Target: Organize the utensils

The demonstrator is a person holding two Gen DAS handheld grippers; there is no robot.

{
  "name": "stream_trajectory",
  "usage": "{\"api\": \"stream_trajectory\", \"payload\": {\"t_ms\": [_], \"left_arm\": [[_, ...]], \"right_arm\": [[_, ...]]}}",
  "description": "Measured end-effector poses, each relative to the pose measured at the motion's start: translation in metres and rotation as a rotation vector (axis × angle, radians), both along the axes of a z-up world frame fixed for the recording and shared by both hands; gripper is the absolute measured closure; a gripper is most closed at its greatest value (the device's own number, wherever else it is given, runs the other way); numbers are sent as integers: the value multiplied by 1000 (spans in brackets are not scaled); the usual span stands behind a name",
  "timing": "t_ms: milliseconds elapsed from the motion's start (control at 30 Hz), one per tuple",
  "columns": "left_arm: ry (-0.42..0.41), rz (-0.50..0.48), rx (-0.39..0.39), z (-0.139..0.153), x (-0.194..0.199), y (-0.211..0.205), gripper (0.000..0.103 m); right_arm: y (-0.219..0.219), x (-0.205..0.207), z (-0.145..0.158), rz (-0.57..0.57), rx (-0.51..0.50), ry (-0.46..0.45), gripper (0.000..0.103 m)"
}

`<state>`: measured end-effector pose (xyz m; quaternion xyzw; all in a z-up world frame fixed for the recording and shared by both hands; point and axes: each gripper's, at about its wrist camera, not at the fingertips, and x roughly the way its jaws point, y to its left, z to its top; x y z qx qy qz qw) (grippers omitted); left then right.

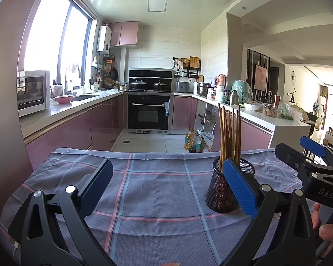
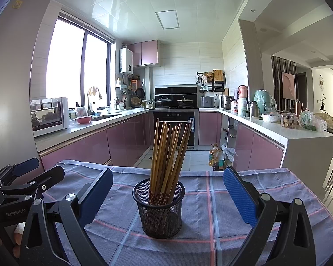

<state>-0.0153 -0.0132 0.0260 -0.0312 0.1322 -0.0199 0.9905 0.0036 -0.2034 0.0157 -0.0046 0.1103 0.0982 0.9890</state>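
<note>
Tan bamboo chopsticks [image 2: 166, 155] with dark, flower-speckled ends fill a black mesh cup [image 2: 159, 210] on a grey-blue tablecloth [image 2: 211, 199] checked in pink and pale blue, flanked by blue-padded black grippers before glossy pink kitchen cabinets [image 2: 88, 146] and white tiles.

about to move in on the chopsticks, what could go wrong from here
The chopsticks fan out tall and loose above the mesh holder; pulling one sideways could tip the light holder. The open right tongs could knock neighbouring sticks. The plaid cloth is wrinkled and may slide underneath.
</note>
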Motion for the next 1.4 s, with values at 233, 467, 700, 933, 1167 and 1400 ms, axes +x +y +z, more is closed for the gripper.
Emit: {"api": "stream_trajectory", "payload": {"t_ms": [233,467,700,933,1167,1400], "left_arm": [[-1,0,1,0,0,0,5],[0,-1,1,0,0,0,5],[-2,-2,4,-1,1,0,5],[-3,-2,7,-1,1,-1,5],[-4,-3,9,-1,1,-1,5],[-4,-3,17,-2,1,-2,5]], "right_arm": [[2,-1,-2,-3,5,0,7],[1,-2,-2,-3,5,0,7],[1,-3,-2,-4,6,0,7],[1,-3,-2,-3,7,0,7],[1,-3,-2,-4,9,-1,7],[2,-3,-7,-4,13,6,7]]}}
